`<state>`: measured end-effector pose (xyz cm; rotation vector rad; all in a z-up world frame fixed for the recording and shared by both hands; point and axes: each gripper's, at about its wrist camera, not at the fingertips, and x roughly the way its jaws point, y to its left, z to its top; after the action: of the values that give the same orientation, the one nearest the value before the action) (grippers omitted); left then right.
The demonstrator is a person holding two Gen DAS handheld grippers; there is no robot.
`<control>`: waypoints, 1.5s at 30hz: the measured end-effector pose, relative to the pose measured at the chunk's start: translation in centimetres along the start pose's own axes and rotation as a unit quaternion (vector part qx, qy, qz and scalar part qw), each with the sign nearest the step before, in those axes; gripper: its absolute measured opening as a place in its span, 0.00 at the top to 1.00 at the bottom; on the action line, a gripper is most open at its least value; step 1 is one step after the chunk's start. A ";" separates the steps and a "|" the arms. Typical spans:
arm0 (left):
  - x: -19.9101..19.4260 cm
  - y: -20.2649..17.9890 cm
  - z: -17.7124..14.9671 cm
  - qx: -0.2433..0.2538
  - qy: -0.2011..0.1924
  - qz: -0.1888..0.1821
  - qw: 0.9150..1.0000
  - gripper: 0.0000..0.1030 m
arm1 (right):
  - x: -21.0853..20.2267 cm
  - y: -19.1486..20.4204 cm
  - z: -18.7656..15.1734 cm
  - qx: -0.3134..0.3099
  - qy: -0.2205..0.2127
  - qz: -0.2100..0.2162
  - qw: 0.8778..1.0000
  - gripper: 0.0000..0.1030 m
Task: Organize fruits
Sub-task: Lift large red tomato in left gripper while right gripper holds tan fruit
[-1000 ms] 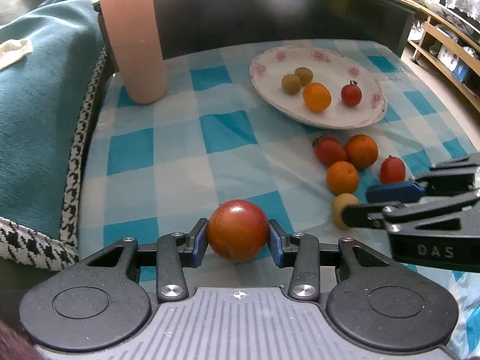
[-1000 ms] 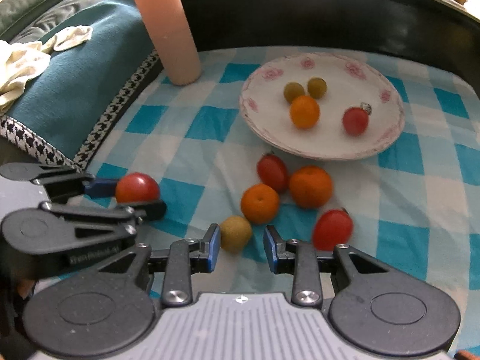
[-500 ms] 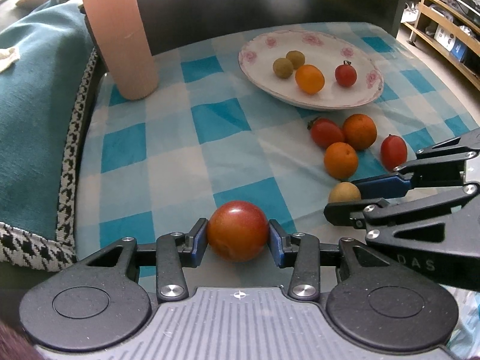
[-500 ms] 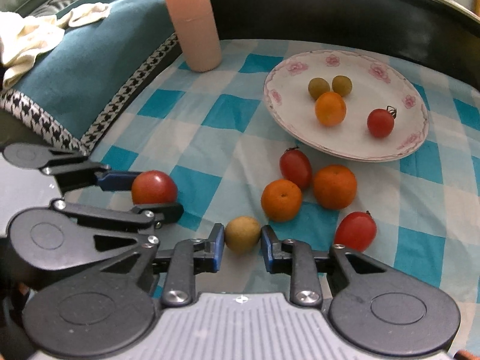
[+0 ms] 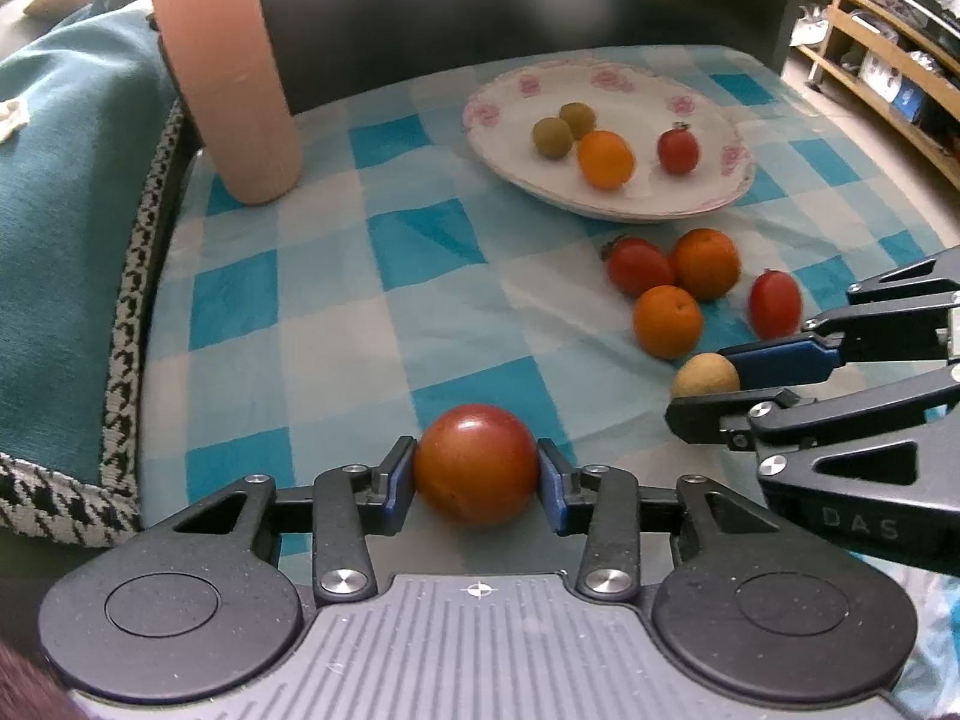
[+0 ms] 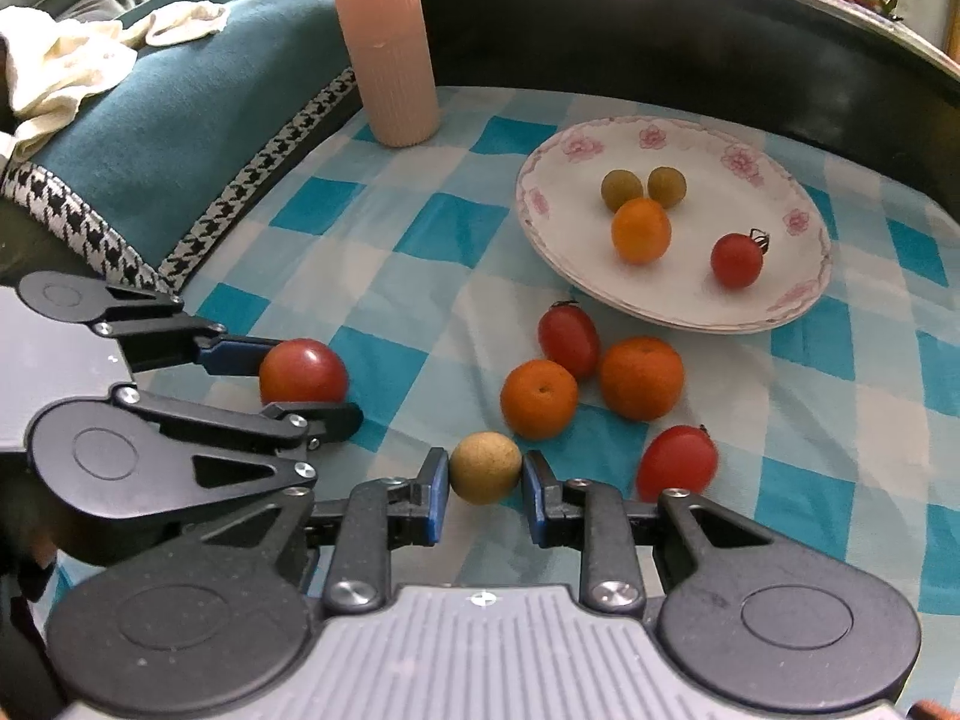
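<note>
My left gripper (image 5: 477, 474) is shut on a large red tomato (image 5: 475, 472), held low over the checked cloth; the same tomato (image 6: 303, 371) shows in the right wrist view. My right gripper (image 6: 485, 468) is shut on a small tan round fruit (image 6: 485, 467), which also appears at the lower right of the left wrist view as the tan fruit (image 5: 704, 376). A white floral plate (image 5: 708, 192) holds two green fruits, an orange and a cherry tomato. Two oranges (image 6: 641, 377) and two red tomatoes (image 6: 677, 461) lie loose in front of the plate.
A tall pink ribbed cylinder (image 6: 384, 42) stands at the cloth's far left. A teal blanket with a houndstooth border (image 6: 180, 108) lies along the left side. A dark raised wall (image 6: 660, 42) runs behind the plate. Wooden shelves (image 5: 888, 60) stand at the far right.
The right gripper has closed onto the tan fruit, which it only straddled a second ago. Both grippers have drifted slightly; the left one keeps its hold on the tomato.
</note>
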<state>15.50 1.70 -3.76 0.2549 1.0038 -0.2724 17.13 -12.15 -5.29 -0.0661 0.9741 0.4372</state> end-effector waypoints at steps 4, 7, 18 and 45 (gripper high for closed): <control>-0.9 -0.9 -0.3 0.010 -0.004 -0.017 1.000 0.52 | -0.9 0.0 -0.6 -0.002 0.006 -0.013 1.000 0.59; -1.4 -1.7 -0.8 0.021 -0.003 -0.024 0.999 0.52 | -1.6 0.2 -1.5 -0.003 0.010 -0.024 1.000 0.59; -1.1 -4.1 -2.3 0.059 0.009 -0.031 0.998 0.49 | -2.2 0.1 -4.6 -0.005 0.013 -0.028 1.000 0.59; -1.0 -3.4 -1.9 0.050 0.009 -0.039 0.998 0.52 | -2.6 -0.6 -4.4 -0.001 0.018 -0.019 1.000 0.59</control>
<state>12.30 -0.76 -4.14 0.3101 1.0197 -0.3924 12.63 -14.63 -5.79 -0.0943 1.0054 0.4026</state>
